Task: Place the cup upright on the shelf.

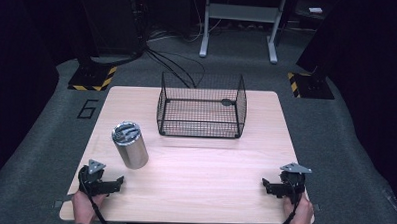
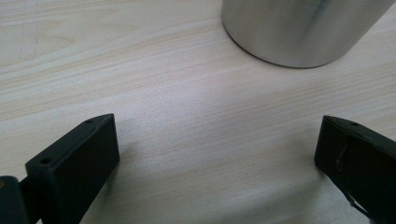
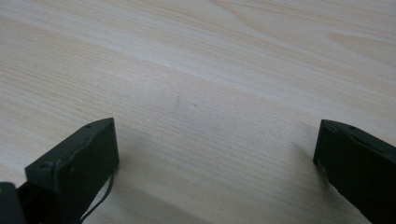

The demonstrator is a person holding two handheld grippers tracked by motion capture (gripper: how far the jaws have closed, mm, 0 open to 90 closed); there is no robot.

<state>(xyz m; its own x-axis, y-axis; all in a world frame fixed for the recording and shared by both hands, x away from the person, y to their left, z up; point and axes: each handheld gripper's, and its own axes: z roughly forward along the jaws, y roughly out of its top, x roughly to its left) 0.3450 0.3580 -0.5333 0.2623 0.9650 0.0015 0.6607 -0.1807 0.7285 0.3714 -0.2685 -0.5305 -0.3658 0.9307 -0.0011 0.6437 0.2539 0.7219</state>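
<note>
My left claw (image 1: 115,181) rested on the pale wooden table (image 1: 203,192), jaws spread wide and empty, with the upright brushed-steel cylindrical tumbler (image 1: 130,145) just ahead of it and slightly right; my right claw (image 1: 270,186), equally wide, sat well apart.

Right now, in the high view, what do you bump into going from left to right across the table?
Left gripper → steel cup → wire basket → right gripper.
</note>
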